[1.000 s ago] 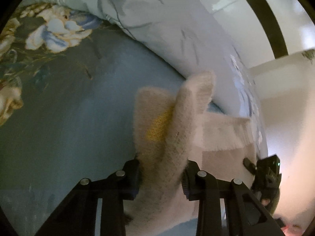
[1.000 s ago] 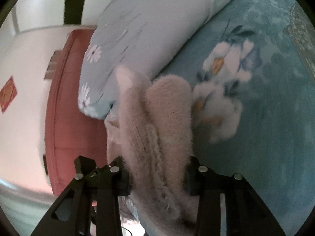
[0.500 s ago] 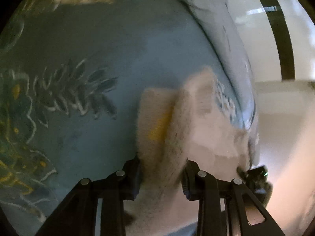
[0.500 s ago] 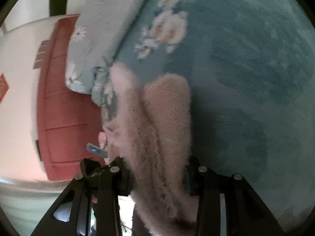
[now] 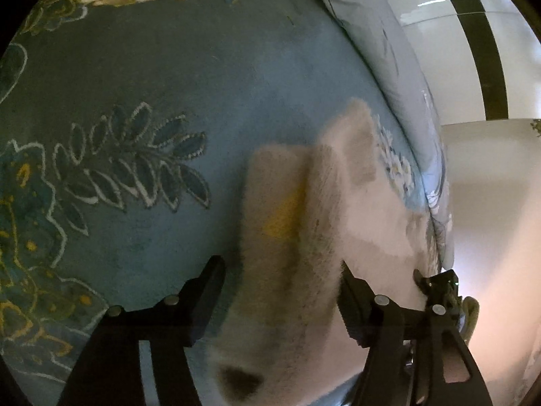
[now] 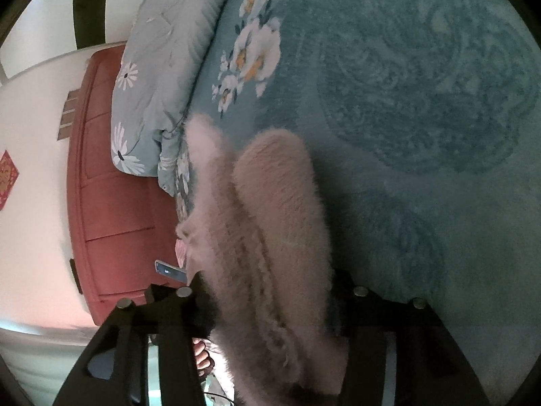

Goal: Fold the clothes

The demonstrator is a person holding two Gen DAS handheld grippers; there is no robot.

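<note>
A fuzzy pale pink knit sweater (image 5: 304, 243) with a yellow patch lies bunched between the fingers of my left gripper (image 5: 282, 280), whose jaws stand apart around it, over the blue floral bedspread (image 5: 152, 101). In the right wrist view the same sweater (image 6: 267, 223) runs between the fingers of my right gripper (image 6: 270, 287), which is shut on it. The other gripper (image 5: 439, 287) shows at the sweater's far edge in the left wrist view.
A light blue floral duvet (image 6: 162, 54) is heaped along the bed's far side; it also shows in the left wrist view (image 5: 389, 44). A red headboard (image 6: 111, 203) stands against the white wall. A phone (image 6: 170, 270) shows near the sweater's left edge.
Both grippers have swung down over the bedspread with the sweater. The left gripper's jaws have opened wider around the fabric.
</note>
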